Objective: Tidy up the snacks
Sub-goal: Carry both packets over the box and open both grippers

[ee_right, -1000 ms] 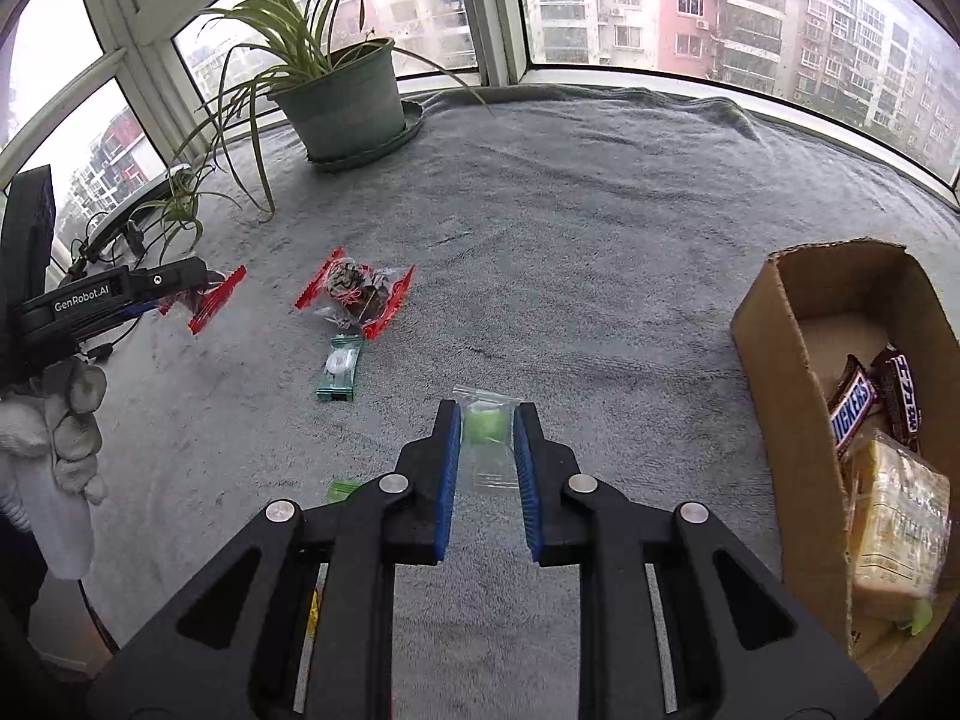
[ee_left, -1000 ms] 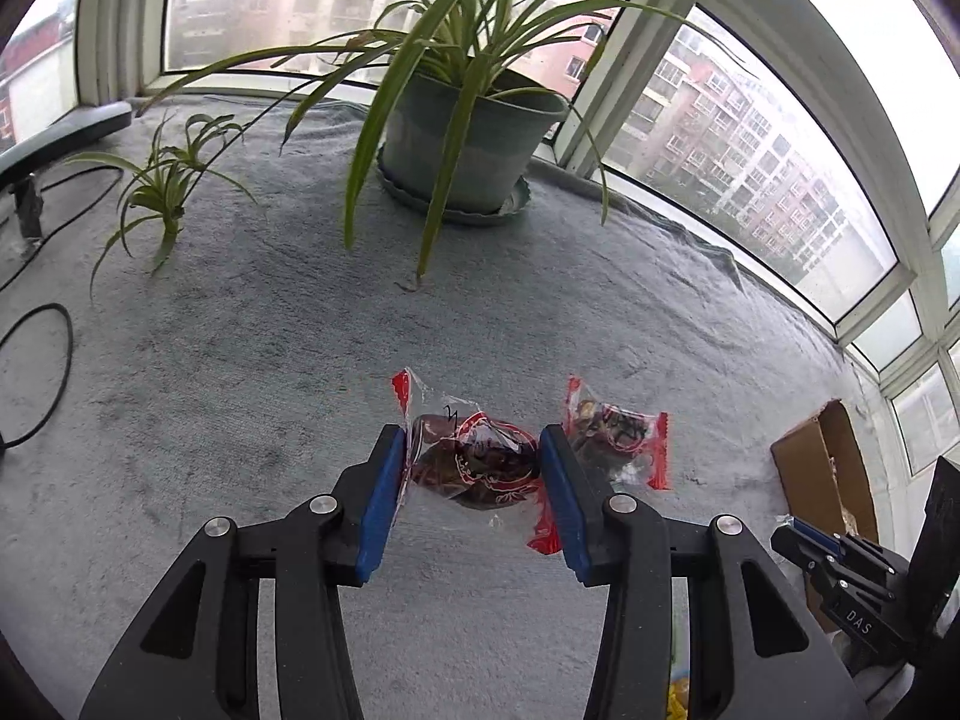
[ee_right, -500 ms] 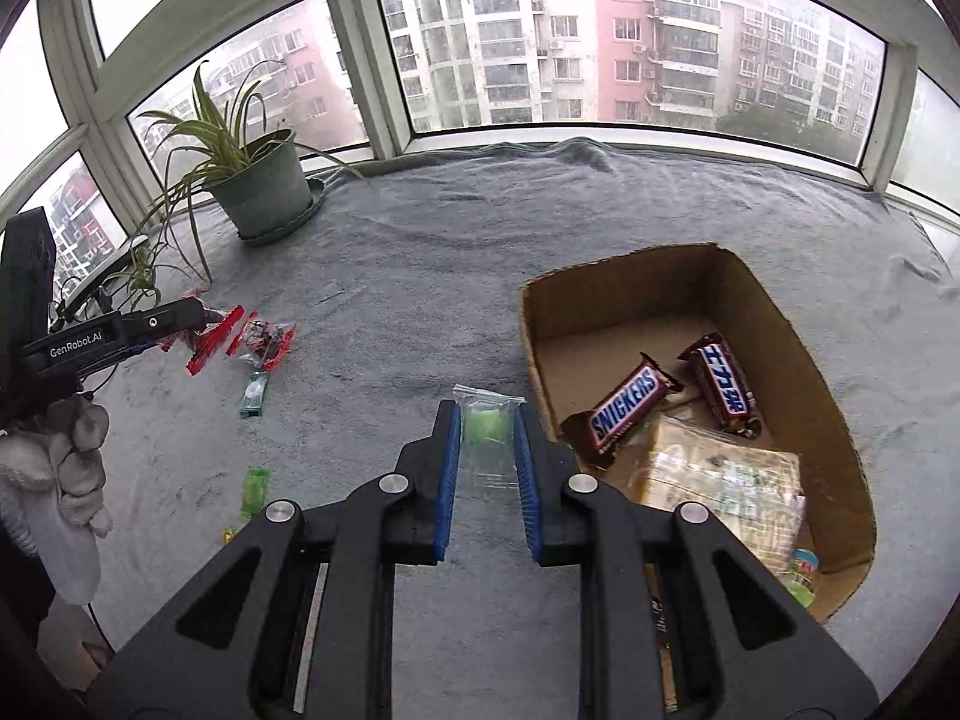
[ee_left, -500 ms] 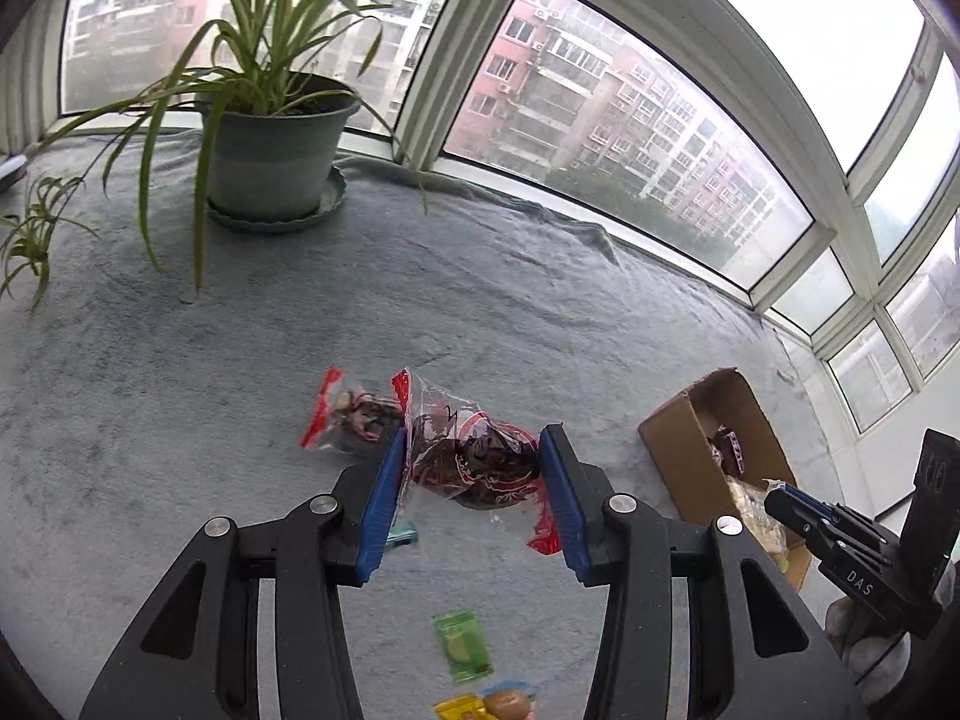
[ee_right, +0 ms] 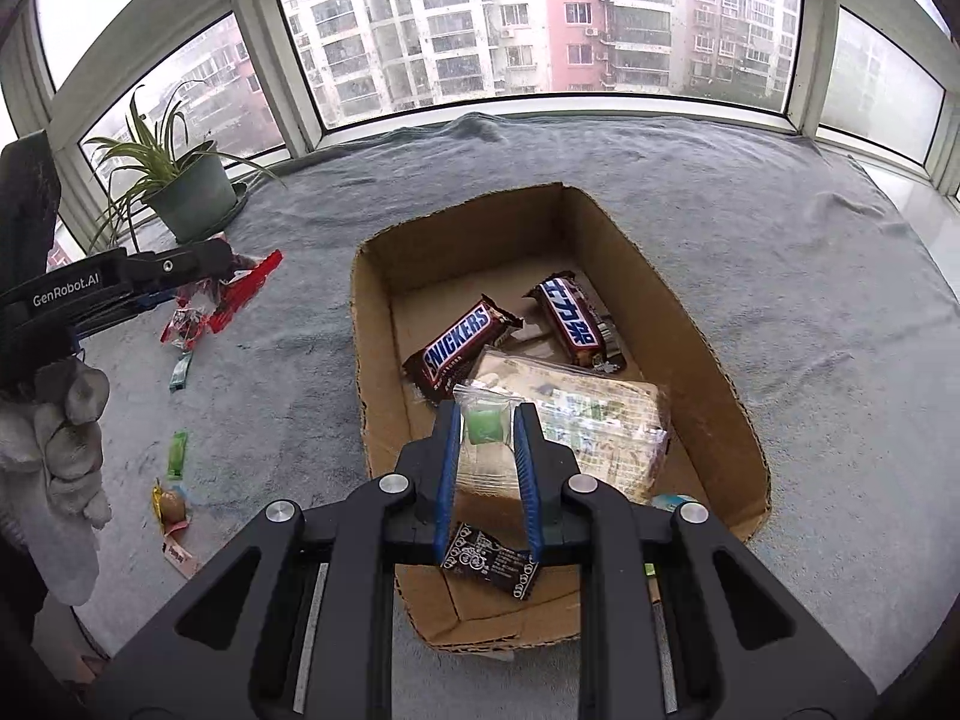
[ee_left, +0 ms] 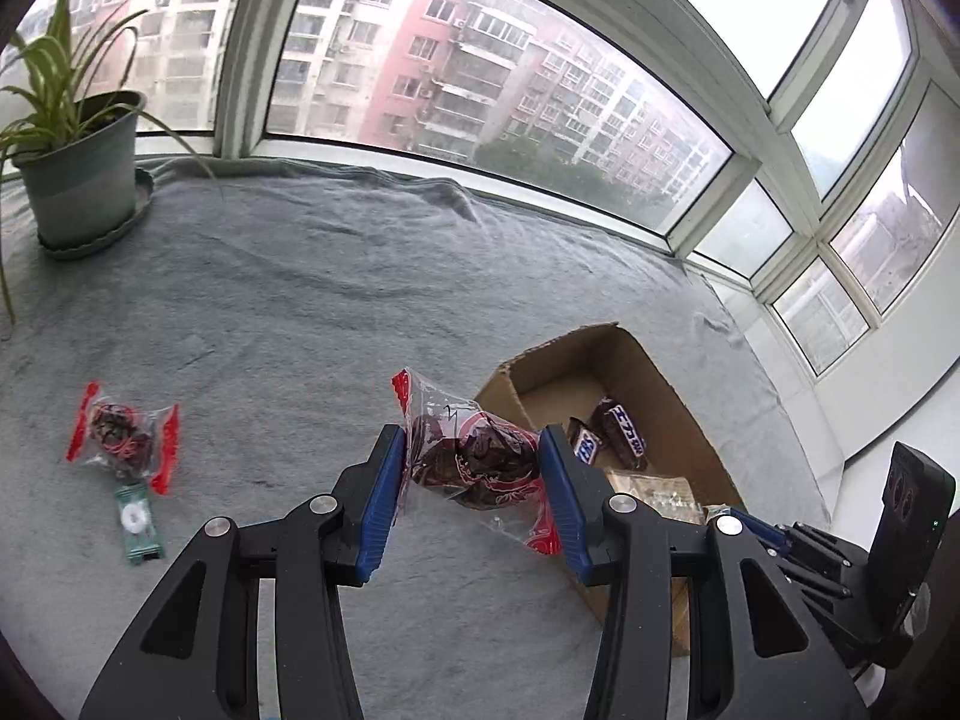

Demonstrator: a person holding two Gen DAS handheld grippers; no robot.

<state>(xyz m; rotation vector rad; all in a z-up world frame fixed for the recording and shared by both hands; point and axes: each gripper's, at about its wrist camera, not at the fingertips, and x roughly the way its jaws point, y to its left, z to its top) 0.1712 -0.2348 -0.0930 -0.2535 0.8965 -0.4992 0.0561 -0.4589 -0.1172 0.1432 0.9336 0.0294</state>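
Right tongs [ee_right: 487, 433] pinch green-candy sachet [ee_right: 483, 427] over cardboard box [ee_right: 690, 324]. Left tongs [ee_left: 471, 468] hold red-edged date packet [ee_left: 474, 456], apparently short of the box. Both light, crinkly, slippery; grip the filled middle.

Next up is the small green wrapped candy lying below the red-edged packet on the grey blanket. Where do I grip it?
Take the small green wrapped candy across its narrow middle, coming straight down from above. It lies flat on the grey blanket, long axis pointing toward the red-edged snack packet close above it, so set the fingers on its long sides.
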